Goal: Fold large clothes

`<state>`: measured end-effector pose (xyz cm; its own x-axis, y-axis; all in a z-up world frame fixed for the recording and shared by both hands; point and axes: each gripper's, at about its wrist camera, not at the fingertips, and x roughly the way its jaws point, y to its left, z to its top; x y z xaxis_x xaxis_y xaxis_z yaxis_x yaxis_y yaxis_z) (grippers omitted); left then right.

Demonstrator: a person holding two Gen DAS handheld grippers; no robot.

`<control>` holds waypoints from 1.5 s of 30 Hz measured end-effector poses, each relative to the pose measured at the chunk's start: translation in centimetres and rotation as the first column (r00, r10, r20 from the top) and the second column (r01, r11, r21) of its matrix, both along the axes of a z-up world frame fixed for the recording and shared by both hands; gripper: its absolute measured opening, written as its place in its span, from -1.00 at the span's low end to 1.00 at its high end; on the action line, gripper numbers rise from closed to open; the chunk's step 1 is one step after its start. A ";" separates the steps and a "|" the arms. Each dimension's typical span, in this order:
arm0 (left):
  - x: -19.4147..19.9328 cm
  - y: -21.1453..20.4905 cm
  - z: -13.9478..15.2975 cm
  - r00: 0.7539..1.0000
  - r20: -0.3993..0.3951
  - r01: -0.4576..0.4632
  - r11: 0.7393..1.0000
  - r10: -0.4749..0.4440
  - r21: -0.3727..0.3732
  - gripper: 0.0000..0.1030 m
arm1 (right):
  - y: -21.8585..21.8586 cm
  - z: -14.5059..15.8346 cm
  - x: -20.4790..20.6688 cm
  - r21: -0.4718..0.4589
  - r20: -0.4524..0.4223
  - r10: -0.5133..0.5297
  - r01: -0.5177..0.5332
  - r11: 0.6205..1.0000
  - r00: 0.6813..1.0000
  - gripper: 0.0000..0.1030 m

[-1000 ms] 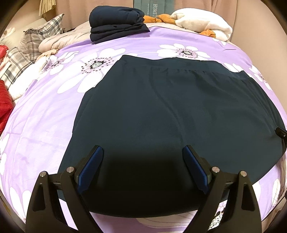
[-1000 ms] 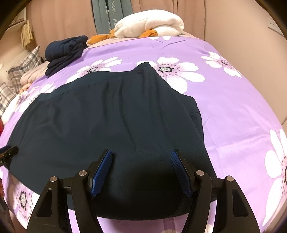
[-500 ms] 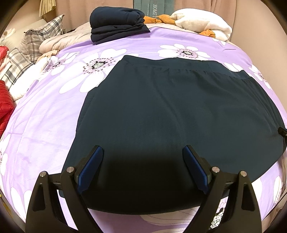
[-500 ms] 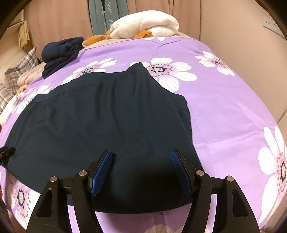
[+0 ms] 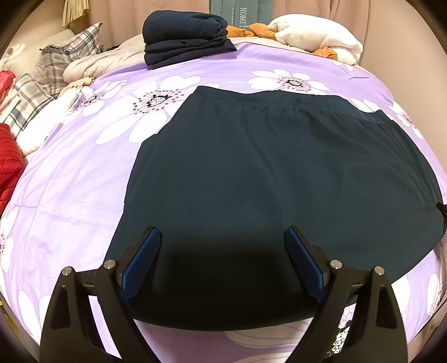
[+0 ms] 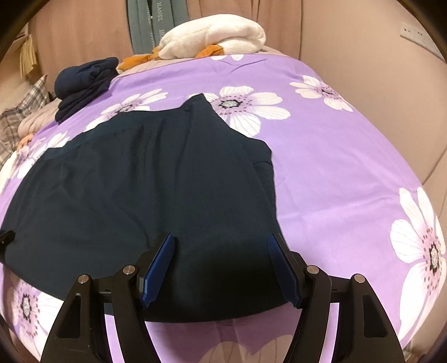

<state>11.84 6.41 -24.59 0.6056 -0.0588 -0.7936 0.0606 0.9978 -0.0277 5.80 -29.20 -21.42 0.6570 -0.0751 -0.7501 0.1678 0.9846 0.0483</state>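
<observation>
We see the left tool (image 5: pixel 222 261) with its blue pads spread wide apart, gripping nothing, poised over the near hem of the dark garment (image 5: pixel 265 181); the right tool (image 6: pixel 220 264) is likewise spread and empty above the same hem, nearer the garment's right side. The garment lies flat on the bed (image 5: pixel 69 181), covered by a purple sheet with white flowers, waistband at the far end from both tools. Beyond the right tool's outer pad, bare purple sheet runs out to the bed's edge (image 6: pixel 349 173); left of the left tool there is also open sheet. Farther ahead of the left tool sits a stack of folded dark clothes (image 5: pixel 185 35), apart from the garment. Behind it hangs a grey-green banner (image 5: pixel 243 12) with the letters "HOME" readable, the rest cut off. Ahead and to the right lies a white plush toy with orange parts (image 5: pixel 315 36). Far left we note plaid pillows (image 5: pixel 69 53) and a red padded item (image 5: pixel 8 162).
</observation>
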 end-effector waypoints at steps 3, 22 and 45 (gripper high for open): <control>-0.1 0.1 0.0 1.000 0.000 -0.003 1.000 0.003 0.003 0.79 | -0.2 -0.1 -0.2 0.003 0.001 -0.004 0.004 1.000 1.000 0.33; -0.1 1.4 -0.1 1.000 -0.004 -0.031 1.000 0.031 0.006 0.81 | -0.8 -0.2 -0.8 -0.002 -0.005 -0.026 0.026 1.000 1.000 0.34; -0.8 2.5 -0.3 0.999 0.002 -0.042 0.999 0.042 0.027 0.88 | -2.1 -0.6 -1.4 0.036 -0.019 -0.080 0.080 0.996 0.997 0.37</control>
<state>11.00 8.89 -24.86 0.6083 -0.0115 -0.7936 0.0187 0.9998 -0.0001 4.39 -31.34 -22.04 0.6368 -0.0994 -0.7646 0.2472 0.9656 0.0804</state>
